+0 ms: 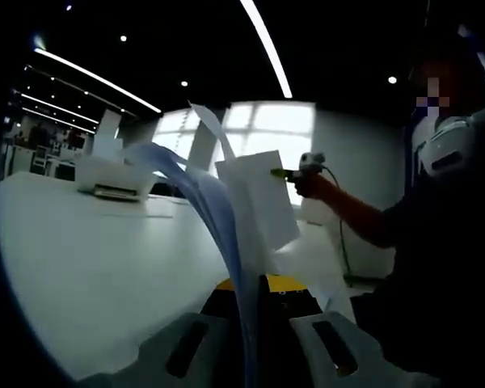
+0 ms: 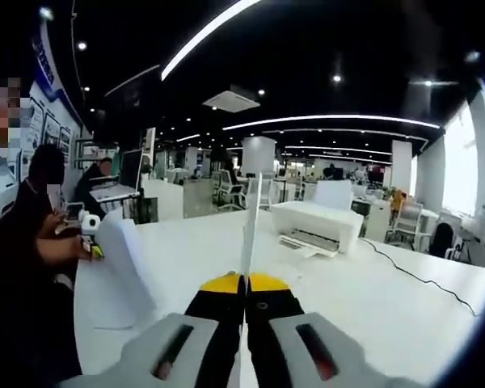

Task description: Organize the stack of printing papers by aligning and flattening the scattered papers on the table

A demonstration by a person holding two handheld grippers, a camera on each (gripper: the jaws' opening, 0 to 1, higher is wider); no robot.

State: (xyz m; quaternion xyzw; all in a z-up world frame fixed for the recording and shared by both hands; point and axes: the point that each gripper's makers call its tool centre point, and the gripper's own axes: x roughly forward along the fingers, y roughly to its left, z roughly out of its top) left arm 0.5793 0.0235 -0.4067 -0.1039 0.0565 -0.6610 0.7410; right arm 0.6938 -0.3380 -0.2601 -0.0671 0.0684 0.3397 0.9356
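My left gripper (image 1: 250,284) is shut on a bundle of white printing papers (image 1: 218,218) that rises from between its jaws and fans out in a curve. A flat sheet (image 1: 259,202) stands behind the bundle. The right gripper (image 1: 295,173), held in a person's hand, pinches that sheet's upper right edge. In the right gripper view, my right gripper (image 2: 244,280) is shut on a sheet seen edge-on (image 2: 247,230) that stands straight up. The left gripper (image 2: 94,249) at the left holds bent papers (image 2: 123,271) above the white table (image 2: 372,307).
A white printer (image 2: 315,226) sits on the table ahead of the right gripper, also seen as the printer (image 1: 113,179). A black cable (image 2: 420,276) runs across the table at the right. The person's body (image 1: 444,267) stands close on the right. Office desks and chairs lie beyond.
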